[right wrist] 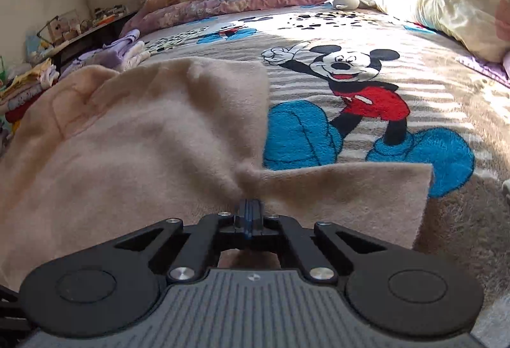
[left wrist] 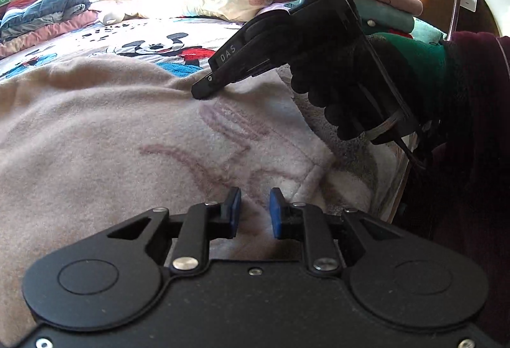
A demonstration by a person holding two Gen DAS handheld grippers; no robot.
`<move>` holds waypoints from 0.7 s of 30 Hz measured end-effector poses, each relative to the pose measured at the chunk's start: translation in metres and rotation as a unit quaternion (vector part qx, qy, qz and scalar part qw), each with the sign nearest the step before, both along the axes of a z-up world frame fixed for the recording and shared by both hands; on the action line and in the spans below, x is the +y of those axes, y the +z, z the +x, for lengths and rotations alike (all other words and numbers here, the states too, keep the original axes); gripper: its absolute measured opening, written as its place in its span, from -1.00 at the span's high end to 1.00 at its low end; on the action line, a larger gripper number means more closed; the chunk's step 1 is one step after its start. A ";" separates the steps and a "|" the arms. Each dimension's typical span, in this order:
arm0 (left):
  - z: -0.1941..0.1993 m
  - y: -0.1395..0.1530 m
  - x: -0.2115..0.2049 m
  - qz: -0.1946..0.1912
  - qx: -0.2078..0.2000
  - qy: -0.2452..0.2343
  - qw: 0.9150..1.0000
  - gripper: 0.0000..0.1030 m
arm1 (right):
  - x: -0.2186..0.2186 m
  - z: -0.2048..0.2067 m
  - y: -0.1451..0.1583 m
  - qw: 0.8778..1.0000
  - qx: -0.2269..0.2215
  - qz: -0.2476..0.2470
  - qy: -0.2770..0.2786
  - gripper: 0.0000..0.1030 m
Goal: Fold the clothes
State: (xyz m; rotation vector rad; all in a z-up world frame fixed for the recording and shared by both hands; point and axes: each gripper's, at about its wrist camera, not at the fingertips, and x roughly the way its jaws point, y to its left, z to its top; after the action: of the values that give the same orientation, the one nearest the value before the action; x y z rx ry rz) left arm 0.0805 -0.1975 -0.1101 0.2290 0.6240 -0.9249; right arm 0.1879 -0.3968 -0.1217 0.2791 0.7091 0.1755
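While the right tongs (right wrist: 251, 209) pinch a fold of the beige fleece garment (right wrist: 153, 137) with their pads pressed together, the left tongs (left wrist: 255, 211) hover slightly parted over the same fleece, gripping nothing. The garment lies spread on a cartoon-mouse bedspread (right wrist: 366, 39); a gloved hand (left wrist: 344, 74) holds the right tongs.

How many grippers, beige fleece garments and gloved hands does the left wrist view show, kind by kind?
grippers: 2 (left gripper, right gripper)
beige fleece garment: 1
gloved hand: 1
Total: 4
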 end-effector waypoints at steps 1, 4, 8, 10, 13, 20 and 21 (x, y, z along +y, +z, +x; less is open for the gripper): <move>0.001 0.000 0.000 0.000 0.004 -0.002 1.000 0.67 | 0.001 -0.002 0.001 1.000 -0.001 -0.007 0.001 1.00; 0.006 0.003 0.002 0.000 0.024 -0.010 1.000 0.66 | 0.017 -0.003 0.007 0.999 -0.007 -0.032 0.009 0.80; 0.015 0.014 0.022 -0.024 0.044 0.006 0.999 0.39 | 0.028 0.013 0.024 0.999 -0.013 -0.022 0.020 0.48; 0.020 0.022 0.036 -0.030 0.029 0.028 0.999 0.28 | 0.034 0.029 0.031 0.999 -0.012 -0.003 0.036 0.47; 0.043 0.025 0.057 -0.022 0.027 0.076 0.997 0.17 | 0.052 0.062 0.035 0.997 -0.001 -0.001 0.075 0.47; 0.089 0.018 0.099 -0.015 0.066 0.144 0.987 0.16 | 0.073 0.119 0.016 0.991 0.029 -0.089 0.095 0.50; 0.092 0.019 0.103 -0.016 0.070 0.147 0.986 0.16 | 0.063 0.123 0.017 0.993 0.026 -0.087 0.073 0.52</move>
State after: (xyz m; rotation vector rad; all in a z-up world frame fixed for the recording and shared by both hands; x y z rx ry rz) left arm 0.1721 -0.0941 -0.0915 0.0397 0.7497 -0.6682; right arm 0.3108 -0.3335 -0.1050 0.0657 0.7926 0.2437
